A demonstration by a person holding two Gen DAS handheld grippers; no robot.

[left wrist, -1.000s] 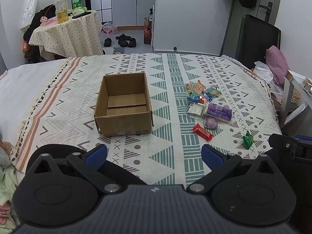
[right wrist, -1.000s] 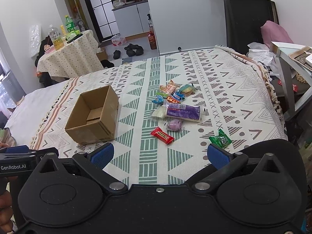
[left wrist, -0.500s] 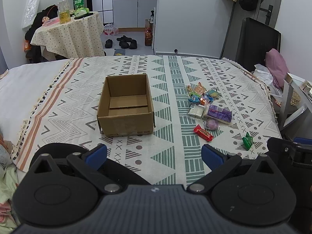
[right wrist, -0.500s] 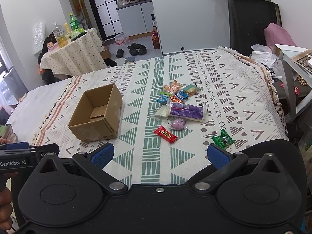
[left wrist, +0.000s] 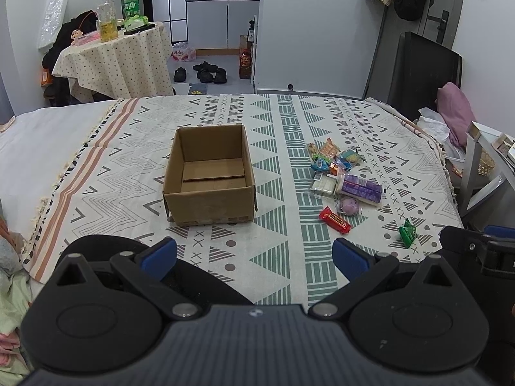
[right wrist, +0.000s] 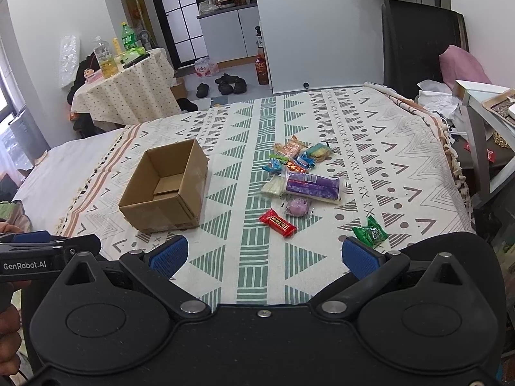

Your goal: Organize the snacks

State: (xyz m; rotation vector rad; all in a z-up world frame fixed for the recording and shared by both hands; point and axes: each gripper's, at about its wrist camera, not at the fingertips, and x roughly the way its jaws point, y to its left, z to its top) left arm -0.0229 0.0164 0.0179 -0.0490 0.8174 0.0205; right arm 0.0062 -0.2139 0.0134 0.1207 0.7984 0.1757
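Note:
An empty open cardboard box (left wrist: 209, 173) (right wrist: 167, 186) sits on a patterned bedspread (left wrist: 280, 251). To its right lies a loose pile of wrapped snacks: a purple packet (left wrist: 362, 189) (right wrist: 312, 186), a red bar (left wrist: 334, 220) (right wrist: 278, 223), a round purple sweet (right wrist: 298, 206), a green wrapper (left wrist: 407, 231) (right wrist: 370, 233) and several small colourful packs (right wrist: 296, 157). My left gripper (left wrist: 254, 255) is open over the near bed edge, below the box. My right gripper (right wrist: 264, 255) is open too, near the red bar and green wrapper. Both hold nothing.
A round table (left wrist: 116, 61) with bottles stands beyond the bed at the back left. Shoes (left wrist: 206, 72) lie on the floor. A white side table (right wrist: 482, 119) and pink cushion (right wrist: 463, 67) flank the bed's right edge. A dark chair (left wrist: 421, 70) stands behind.
Both grippers have drifted slightly back and up from the bed, so box and snacks sit a little lower and farther in view. Jaws stayed open; nothing on the bed moved.

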